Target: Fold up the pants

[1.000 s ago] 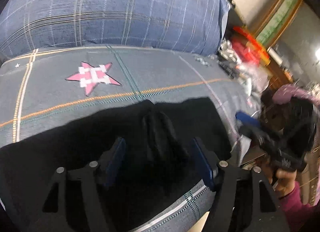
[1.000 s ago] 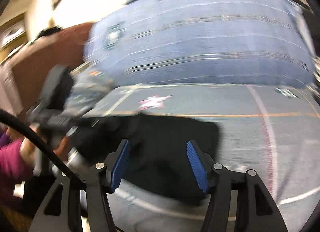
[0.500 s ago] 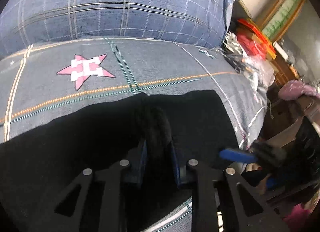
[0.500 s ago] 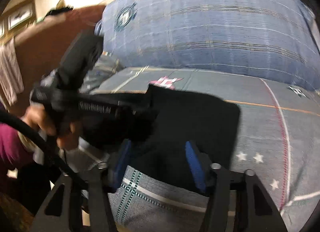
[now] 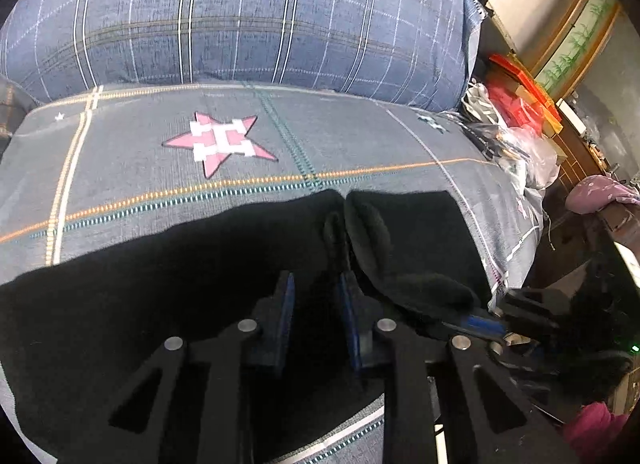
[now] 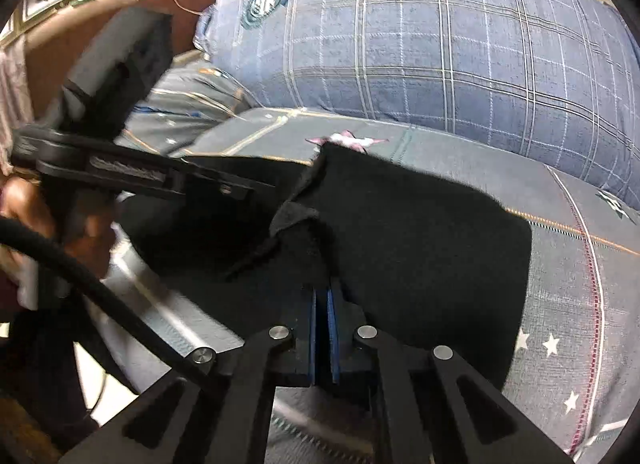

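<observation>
I see the black pants (image 5: 168,288) spread on the grey sheet (image 5: 360,143), just in front of the pink star (image 5: 220,141). My left gripper (image 5: 316,296) pinches a raised fold of them; my right gripper (image 6: 323,304) is clamped tight on their near edge.

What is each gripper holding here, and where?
Both hold the black pants: left gripper pinches a raised ridge of fabric, right gripper its near edge.

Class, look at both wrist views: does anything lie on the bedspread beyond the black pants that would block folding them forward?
Nothing visible does. Both the left gripper and right gripper already pinch the black pants, and the bedspread ahead shows only its printed pattern.
</observation>
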A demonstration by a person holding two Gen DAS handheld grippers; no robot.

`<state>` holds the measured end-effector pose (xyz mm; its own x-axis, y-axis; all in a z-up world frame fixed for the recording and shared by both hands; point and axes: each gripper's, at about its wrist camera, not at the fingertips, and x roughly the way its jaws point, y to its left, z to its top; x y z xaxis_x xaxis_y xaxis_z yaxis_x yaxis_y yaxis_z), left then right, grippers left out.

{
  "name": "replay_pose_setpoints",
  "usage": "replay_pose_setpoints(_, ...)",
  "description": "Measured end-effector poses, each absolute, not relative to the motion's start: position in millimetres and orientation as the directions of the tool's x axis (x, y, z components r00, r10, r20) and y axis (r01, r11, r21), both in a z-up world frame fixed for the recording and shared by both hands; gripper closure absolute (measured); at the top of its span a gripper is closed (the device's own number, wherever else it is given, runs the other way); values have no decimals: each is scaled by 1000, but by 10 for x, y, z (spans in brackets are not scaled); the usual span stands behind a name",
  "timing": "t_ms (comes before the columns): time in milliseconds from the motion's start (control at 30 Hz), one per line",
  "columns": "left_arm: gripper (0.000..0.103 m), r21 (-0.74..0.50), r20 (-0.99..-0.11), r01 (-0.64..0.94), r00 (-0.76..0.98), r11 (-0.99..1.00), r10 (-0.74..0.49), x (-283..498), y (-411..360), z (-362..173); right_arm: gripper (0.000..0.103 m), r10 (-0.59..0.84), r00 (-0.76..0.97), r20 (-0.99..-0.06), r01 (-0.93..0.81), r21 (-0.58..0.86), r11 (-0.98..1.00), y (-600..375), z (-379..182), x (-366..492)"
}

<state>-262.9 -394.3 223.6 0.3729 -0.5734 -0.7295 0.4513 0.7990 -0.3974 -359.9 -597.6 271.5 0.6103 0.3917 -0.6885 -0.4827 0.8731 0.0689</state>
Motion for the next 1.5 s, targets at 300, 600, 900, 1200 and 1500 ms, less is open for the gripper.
replay_pose_setpoints(300, 49, -419, -692, 431, 418, 799, -588, -2677, -3897, 2437, 93, 387, 575, -721, -476, 90, 875, -5841, 2484, -3623)
replay_pose_setpoints(600, 48, -364, -694, 477, 434, 800, -574, -2787, -4143, 2541, 52, 436, 635, -638, -458, 144, 877, -6259, 3014, -3860)
replay_pose_setpoints(900, 48, -292, -760, 455, 423, 841, -493, -2786, -4419, 2234, 64, 246, 674, -696, -273, 75, 959, -6523, 2807, -3381)
replay_pose_setpoints(1200, 47, -286, -771, 441, 422, 851, -478, -2739, -4436, 2102, 63, 226, 656, -720, -223, 101, 969, -6677, 2616, -3194)
replay_pose_setpoints(1500, 47, -297, -764, 408, 441, 863, -472, -2814, -4259, 2198, 50, 304, 638, -707, -299, 136, 945, -6393, 2720, -3433)
